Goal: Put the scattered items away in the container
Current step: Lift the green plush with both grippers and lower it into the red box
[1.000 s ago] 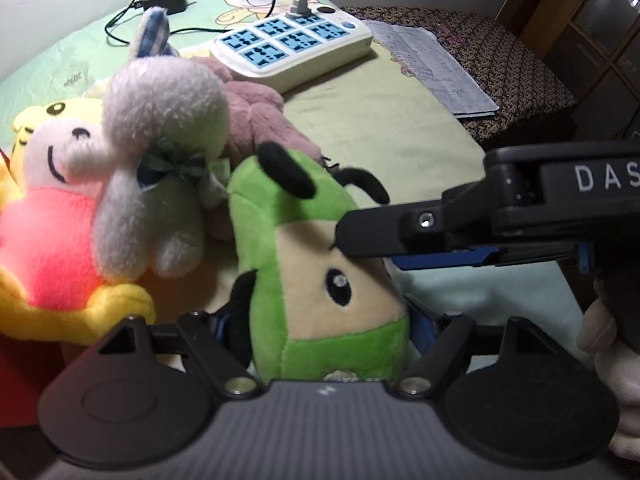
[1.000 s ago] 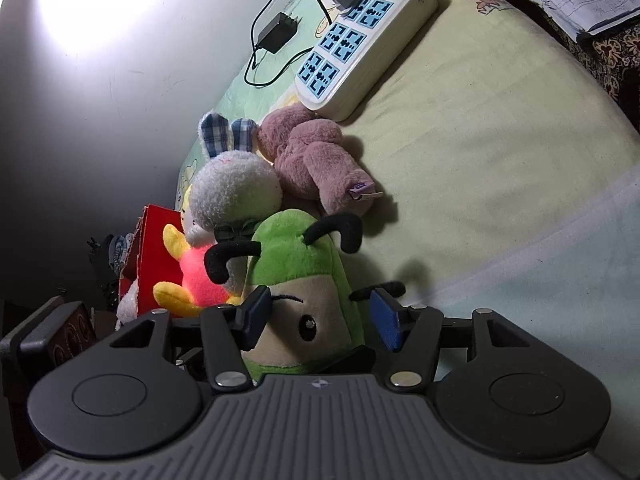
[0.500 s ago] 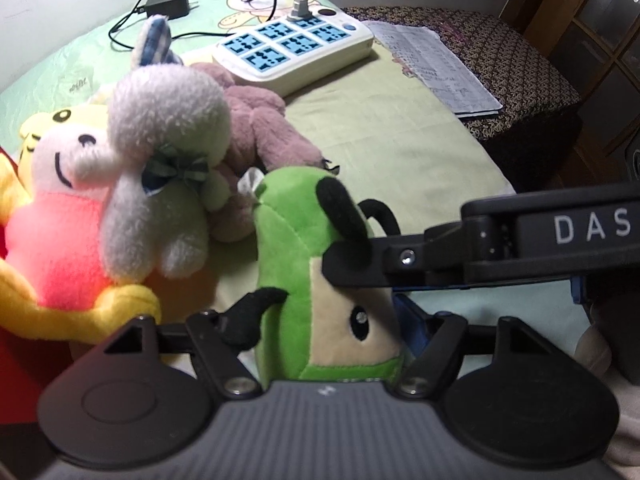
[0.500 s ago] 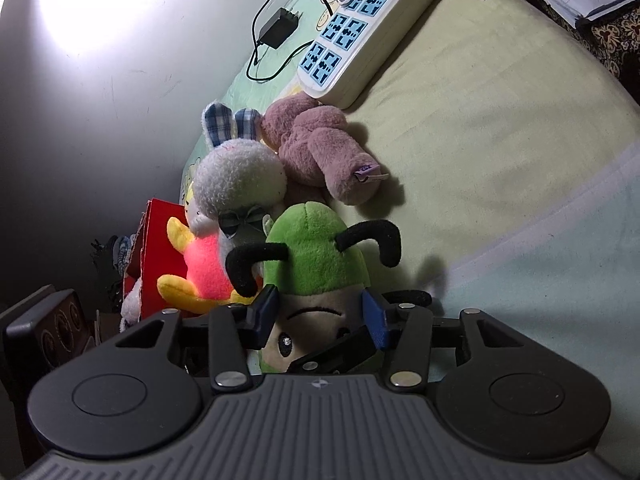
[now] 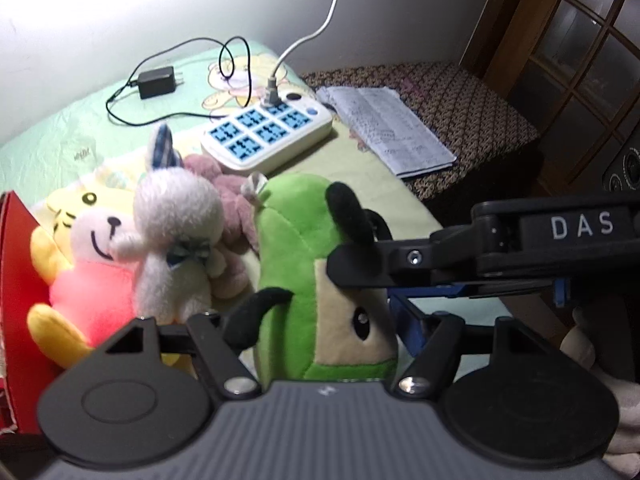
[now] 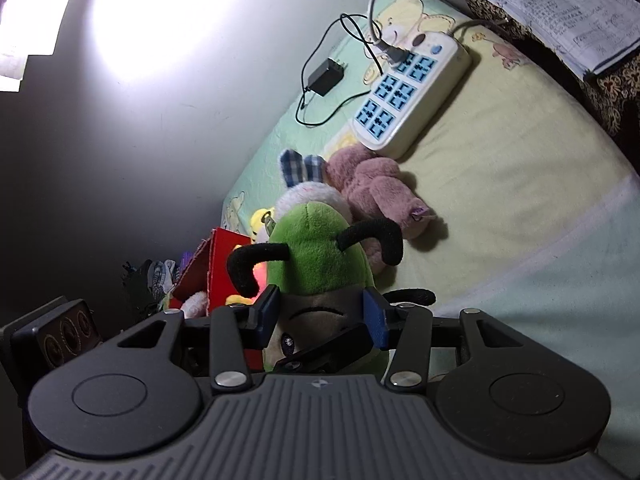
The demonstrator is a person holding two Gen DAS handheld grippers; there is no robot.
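A green plush toy (image 5: 292,240) with black antennae and a beige face hangs between both grippers, lifted off the bed. In the left wrist view my left gripper (image 5: 312,328) is shut on its lower body. My right gripper (image 6: 320,312) is shut on its face, a blue pad (image 6: 374,312) pressing each side. From the left wrist view, the right gripper's black finger (image 5: 360,268) reaches in from the right across the face. A red container (image 5: 20,300) stands at the left edge, also seen as the red box (image 6: 224,264) behind the toy.
A grey-white rabbit plush (image 5: 176,240), a mauve plush (image 6: 376,188) and a yellow-and-pink plush (image 5: 92,268) lie together by the container. Behind them are a power strip (image 5: 268,136), a black charger (image 5: 156,80) and papers (image 5: 388,128) on a patterned stool (image 5: 472,100).
Both grippers' jaws closed onto the green plush toy, then rose with it. The other plush toys and the power strip now sit lower and farther off in both views.
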